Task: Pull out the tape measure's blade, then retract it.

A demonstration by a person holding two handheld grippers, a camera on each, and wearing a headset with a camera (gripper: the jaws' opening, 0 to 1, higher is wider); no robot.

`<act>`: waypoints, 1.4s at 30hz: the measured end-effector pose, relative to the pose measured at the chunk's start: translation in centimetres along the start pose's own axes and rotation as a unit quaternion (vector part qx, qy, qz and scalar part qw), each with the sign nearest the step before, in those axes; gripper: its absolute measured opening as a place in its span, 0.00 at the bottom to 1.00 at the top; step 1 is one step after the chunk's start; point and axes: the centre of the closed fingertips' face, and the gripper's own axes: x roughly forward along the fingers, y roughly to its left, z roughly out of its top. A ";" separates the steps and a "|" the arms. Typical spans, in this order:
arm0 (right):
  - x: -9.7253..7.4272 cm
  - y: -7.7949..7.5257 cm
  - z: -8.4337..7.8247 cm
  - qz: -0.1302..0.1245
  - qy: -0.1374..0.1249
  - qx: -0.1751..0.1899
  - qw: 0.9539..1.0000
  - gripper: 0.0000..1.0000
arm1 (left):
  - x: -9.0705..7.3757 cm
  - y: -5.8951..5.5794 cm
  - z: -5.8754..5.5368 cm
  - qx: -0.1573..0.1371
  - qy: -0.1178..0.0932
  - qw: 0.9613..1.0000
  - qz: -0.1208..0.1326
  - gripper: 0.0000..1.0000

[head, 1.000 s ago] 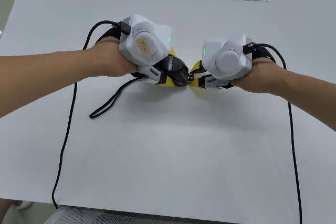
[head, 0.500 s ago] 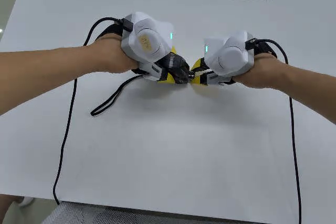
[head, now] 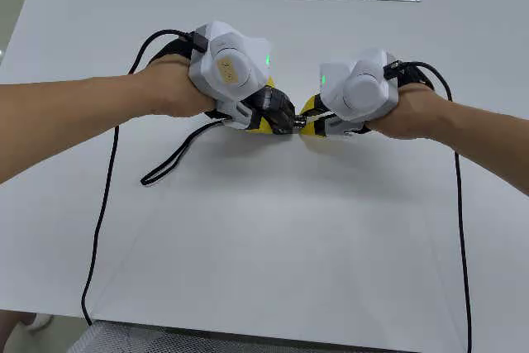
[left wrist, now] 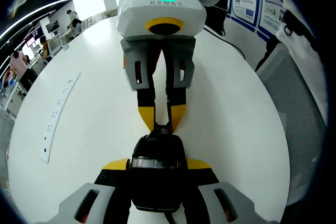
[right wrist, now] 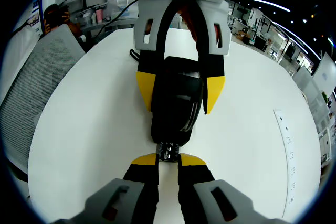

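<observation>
Here, boxy black tape measure point(left wrist: 157, 177)

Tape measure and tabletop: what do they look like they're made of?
The tape measure case looks like black plastic, semi-gloss: soft highlights run over its moulded curves. Its end hook looks like bare metal, a small grey glint, though too small to be sure. The table seems white laminate or painted board, smooth and low-sheen; which, I cannot tell.

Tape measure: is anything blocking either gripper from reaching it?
Nothing visible does. The left gripper clamps the tape measure by its case, and the right gripper pinches the blade tip.
</observation>
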 end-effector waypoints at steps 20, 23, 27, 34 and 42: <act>-2.0 0.4 -2.4 0.000 0.012 0.003 1.000 0.12 | 0.1 0.0 0.0 -0.005 0.003 1.000 -0.002 0.35; -2.3 0.4 -2.8 -0.001 0.013 0.003 1.000 0.12 | 0.1 0.0 0.0 -0.005 0.004 1.000 -0.002 0.35; -2.8 0.5 -3.3 -0.002 0.016 0.004 1.000 0.12 | 0.1 -0.1 0.0 -0.007 0.004 1.000 -0.003 0.35; -3.6 0.5 -4.5 -0.005 0.021 0.010 1.000 0.12 | 0.1 -0.1 0.0 -0.009 0.006 1.000 -0.005 0.35; -4.4 0.5 -5.6 -0.006 0.024 0.014 1.000 0.12 | 0.1 -0.1 0.1 -0.010 0.008 1.000 -0.006 0.35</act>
